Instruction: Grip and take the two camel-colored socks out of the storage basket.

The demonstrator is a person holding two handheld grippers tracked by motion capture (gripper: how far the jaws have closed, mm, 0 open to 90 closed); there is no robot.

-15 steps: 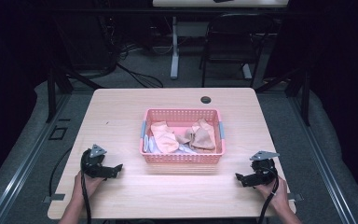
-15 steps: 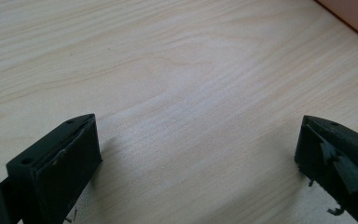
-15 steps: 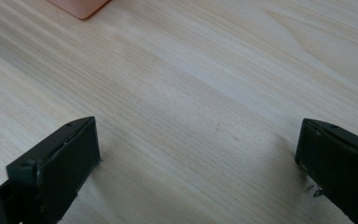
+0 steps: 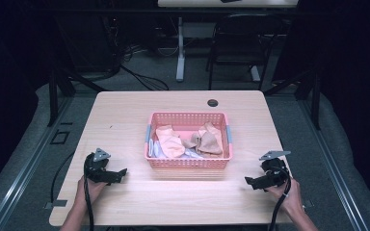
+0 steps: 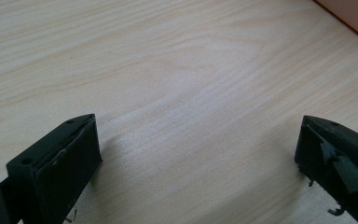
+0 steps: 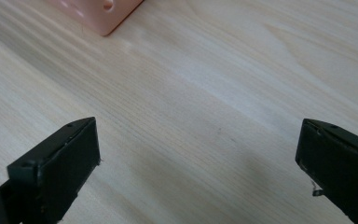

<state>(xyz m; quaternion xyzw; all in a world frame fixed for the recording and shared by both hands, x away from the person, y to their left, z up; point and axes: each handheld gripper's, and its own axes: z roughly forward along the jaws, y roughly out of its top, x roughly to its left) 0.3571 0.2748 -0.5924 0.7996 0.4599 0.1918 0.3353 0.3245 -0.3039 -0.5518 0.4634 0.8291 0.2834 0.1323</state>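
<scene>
A pink basket (image 4: pixel 188 144) is sitting in the middle of a light wooden table (image 4: pixel 125 110), and a person is resting a gripper on the table at each side of it. Nothing is being held, so the work with the basket's contents appears not to have started.

Inside the basket, several pieces of cloth (image 4: pixel 169 142) are lying in a loose heap: a peach-coloured piece at the left, a tan piece (image 4: pixel 210 139) at the right, and something paler between and beneath them that is too small to make out clearly. All of it is lying within the basket walls; none is hanging out onto the table.

The left gripper (image 4: pixel 117 174) is lying near the front left corner of the basket, pointing toward it, with its jaws standing wide apart over bare wood in the left gripper view. The right gripper (image 4: pixel 250 182) is lying near the front right corner, also pointing inward, its jaws likewise spread wide and gripping nothing. Both are sitting apart from the basket, not touching it.

A small dark round hole (image 4: pixel 213 103) is showing in the table behind the basket. Beyond the table, a chair (image 4: pixel 236 48) and a desk leg (image 4: pixel 180 53) are standing on a dim floor with trailing cables. Nothing is standing between either gripper and the basket; only the basket's front wall is rising between the jaws and the cloth.
</scene>
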